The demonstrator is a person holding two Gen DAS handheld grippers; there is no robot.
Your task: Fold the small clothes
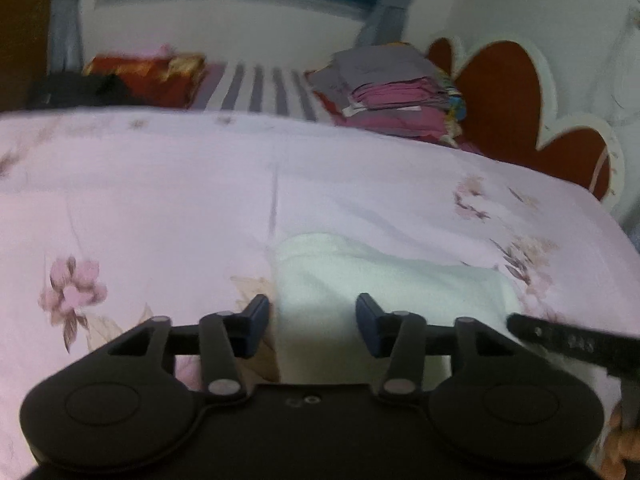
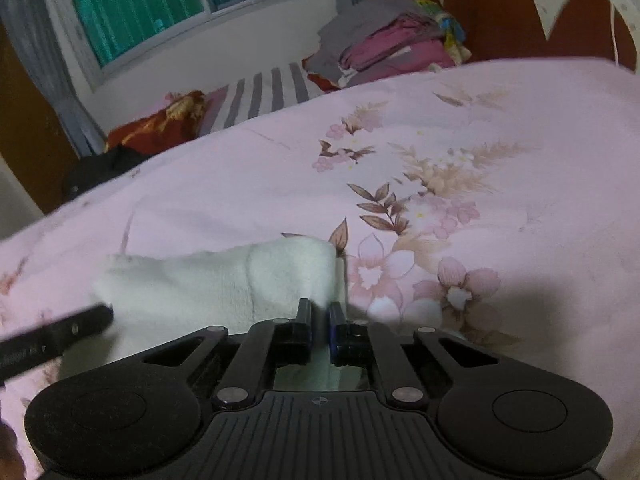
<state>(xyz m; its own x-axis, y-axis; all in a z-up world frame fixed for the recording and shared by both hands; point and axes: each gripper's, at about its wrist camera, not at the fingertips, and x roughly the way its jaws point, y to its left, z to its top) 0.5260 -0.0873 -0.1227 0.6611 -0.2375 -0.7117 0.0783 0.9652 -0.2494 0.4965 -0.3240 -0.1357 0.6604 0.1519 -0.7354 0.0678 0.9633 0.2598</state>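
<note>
White fleecy small garment (image 2: pixel 208 288) lies on the pink floral bedspread (image 2: pixel 500 152), near edge of the bed, right in front of both tongs. Could be a small cloth or a baby item, can't tell which.

Right tongs (image 2: pixel 320 320): pressed together, pinching the right-hand corner of the white garment; fabric shows between the pads and below them, and the corner bunches up into a raised hump just ahead of the tips.

Left tongs (image 1: pixel 312 320): spread about halfway, nothing pinched. They straddle the garment's left edge; the left finger (image 1: pixel 256 320) sits over bedspread just beside the edge, the right finger over white fabric. Can't tell if the tips touch the cloth.

Key relation: the garment's long axis runs left to right across both views, so each pair of tongs sits at one end of the near edge. The right end is gripped; the left end is loose and directly under the left tongs, so the left hand is nearer to what still needs grabbing. Likely next step: close left on that corner, then carry both corners away toward the far edge to fold. Risk: left pads catch bedspread along with cloth.

Background: stack of folded clothes (image 1: pixel 396 92) by the headboard (image 1: pixel 500 92), well apart.
</note>
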